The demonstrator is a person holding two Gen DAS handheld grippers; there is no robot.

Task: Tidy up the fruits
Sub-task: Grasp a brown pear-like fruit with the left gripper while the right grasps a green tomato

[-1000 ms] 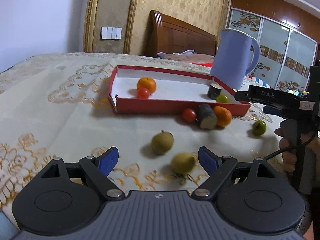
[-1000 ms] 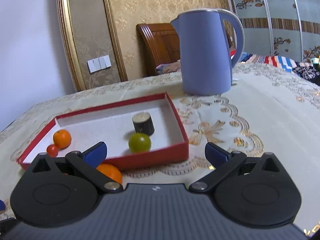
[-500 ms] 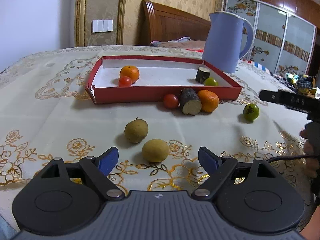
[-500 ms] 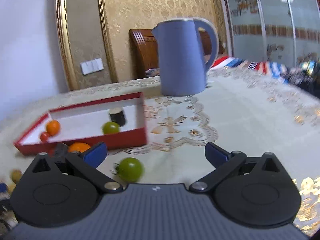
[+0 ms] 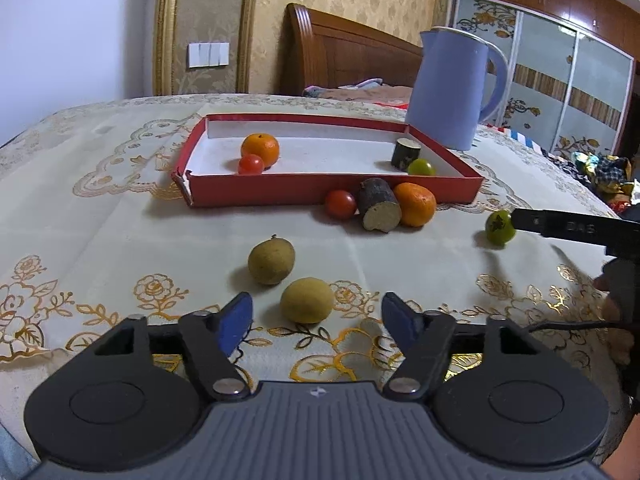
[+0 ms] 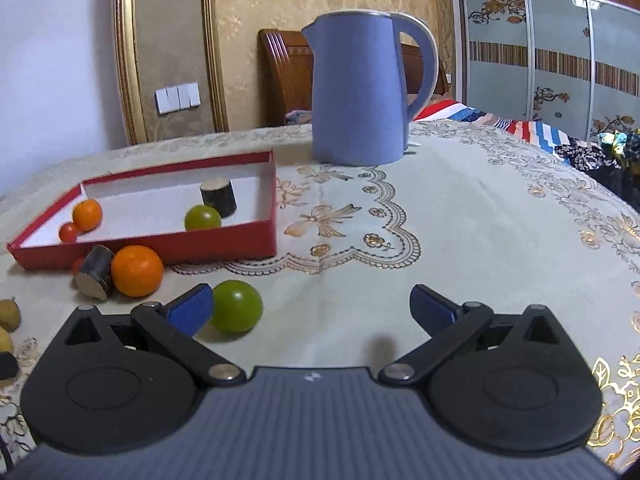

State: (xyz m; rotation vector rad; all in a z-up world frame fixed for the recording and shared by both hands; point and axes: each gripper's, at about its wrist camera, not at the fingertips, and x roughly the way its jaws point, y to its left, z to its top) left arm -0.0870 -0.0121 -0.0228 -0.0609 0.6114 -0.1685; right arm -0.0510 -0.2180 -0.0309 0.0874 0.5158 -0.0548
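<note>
My left gripper [image 5: 316,326] hovers low over the tablecloth, its jaws closing around a yellow-brown round fruit [image 5: 307,300]; gaps still show on both sides of it. A second brown fruit [image 5: 271,261] lies just beyond. My right gripper [image 6: 312,312] stands open, with a green fruit [image 6: 237,306] on the cloth against its left fingertip. The red tray [image 5: 328,196] holds an orange [image 5: 260,149], a small tomato [image 5: 251,164], a dark log piece [image 5: 405,154] and a green fruit [image 5: 421,167].
In front of the tray lie a tomato [image 5: 340,204], a cut log piece [image 5: 378,210] and an orange [image 5: 414,204]. A tall blue kettle [image 6: 360,88] stands behind the tray's right end. A bed headboard and wardrobe doors rise behind the table.
The left jaws have narrowed around the yellow-brown fruit. The right gripper has drawn back from the tray and to the right; the loose green fruit now sits beside its left fingertip.
</note>
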